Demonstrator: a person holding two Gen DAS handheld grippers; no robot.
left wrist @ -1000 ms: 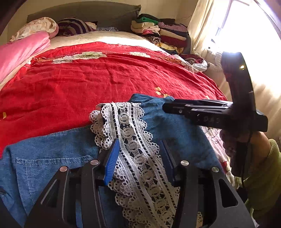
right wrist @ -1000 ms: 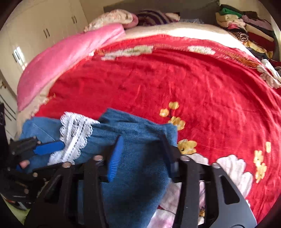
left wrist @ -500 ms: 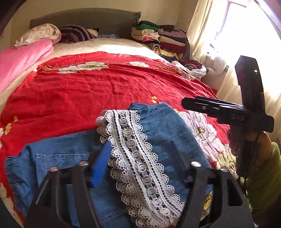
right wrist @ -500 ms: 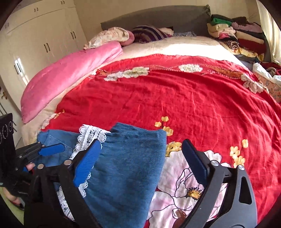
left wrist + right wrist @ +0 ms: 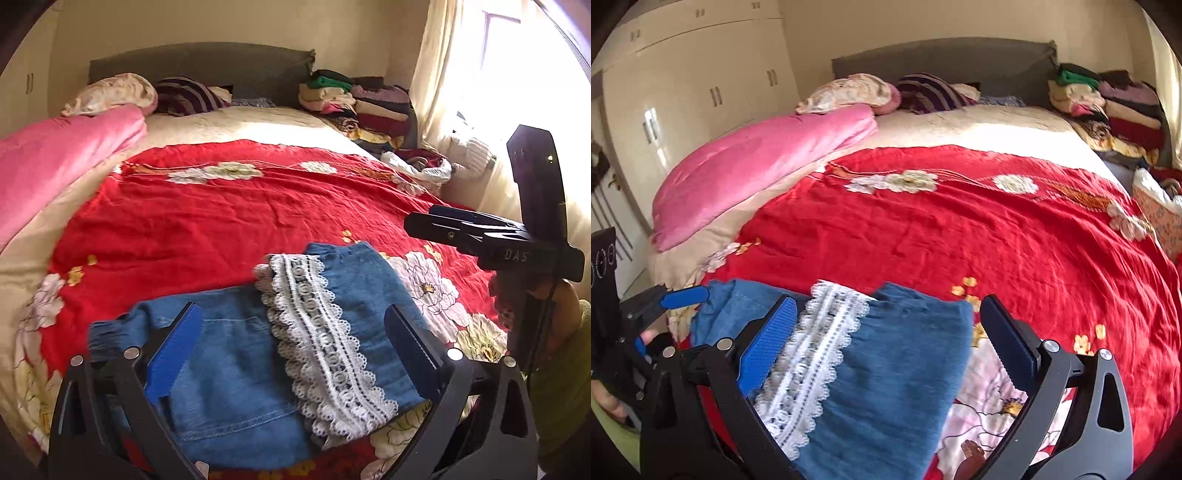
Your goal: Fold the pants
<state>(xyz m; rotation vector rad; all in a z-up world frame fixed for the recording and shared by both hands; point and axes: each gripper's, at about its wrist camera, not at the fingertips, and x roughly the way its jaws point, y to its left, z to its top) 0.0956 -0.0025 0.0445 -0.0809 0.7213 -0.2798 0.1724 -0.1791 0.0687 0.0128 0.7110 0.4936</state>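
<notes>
Pants point(image 5: 236, 373) lay folded at the bed's point(image 5: 229, 221) near edge, lace hem point(image 5: 317, 354) on top; denim judged soft, limp, moderately heavy; best gripped at doubled edges. Left gripper point(image 5: 291, 354) and right gripper point(image 5: 886, 350): jaws apart, empty.

Two wrist cameras low over the foot of the bed, both facing the headboard.

The left wrist view looks along its own tool point(image 5: 291, 350) from close above the folded pants point(image 5: 258, 369), up the red bedspread point(image 5: 221, 214) to the headboard point(image 5: 199, 62), with the window at its right edge and the right tool point(image 5: 480, 236) in at the side. The right wrist view sits just as near, beside it, over its own tool point(image 5: 886, 339), turned slightly leftward to take in the wardrobe point(image 5: 701, 85); the left tool point(image 5: 676, 299) shows at its left edge. Both share the pants, bedspread, pink quilt point(image 5: 757, 162) and stacked clothes point(image 5: 354, 99).
</notes>
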